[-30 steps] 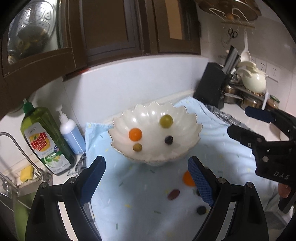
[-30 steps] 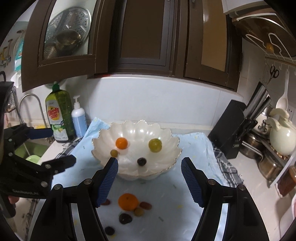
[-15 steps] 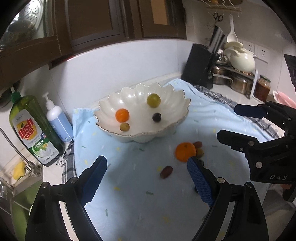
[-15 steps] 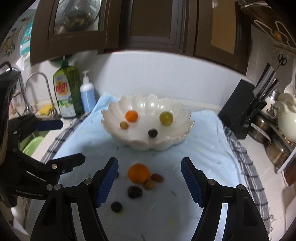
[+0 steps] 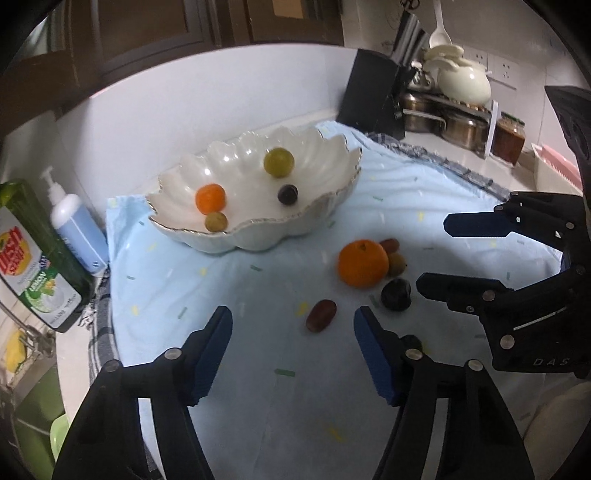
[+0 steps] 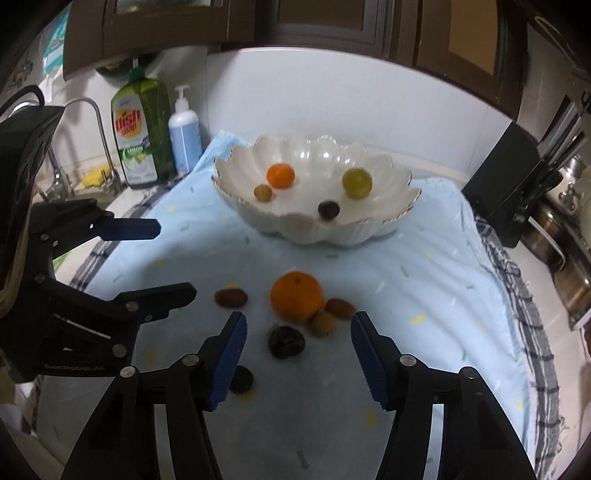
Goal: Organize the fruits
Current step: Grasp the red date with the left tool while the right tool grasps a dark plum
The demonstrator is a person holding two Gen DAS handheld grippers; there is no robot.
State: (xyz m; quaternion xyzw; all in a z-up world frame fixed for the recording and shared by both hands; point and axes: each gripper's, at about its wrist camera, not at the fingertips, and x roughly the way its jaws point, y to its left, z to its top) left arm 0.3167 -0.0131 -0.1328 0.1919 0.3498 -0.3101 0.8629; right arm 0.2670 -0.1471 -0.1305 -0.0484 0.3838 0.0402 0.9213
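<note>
The kitchen is dim up top, the dark brown wooden cabinets [image 6: 332,33] nearly lost in gloom, while the pale blue cloth [image 5: 258,406] catches cool light from above and glows almost washed out. Glare spots sit on the glossy white scalloped bowl [image 6: 369,162]. Soft shadows pool beside the large orange fruit [image 6: 296,295]. Both views bend hard at the edges into black corners, with slight blur throughout.

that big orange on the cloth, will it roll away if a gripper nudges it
Probably only a little: the big orange is round, so it can roll, but it sits on soft blue cloth with two small fruits touching its near side. It looks firm, and wide for these fingers.
</note>
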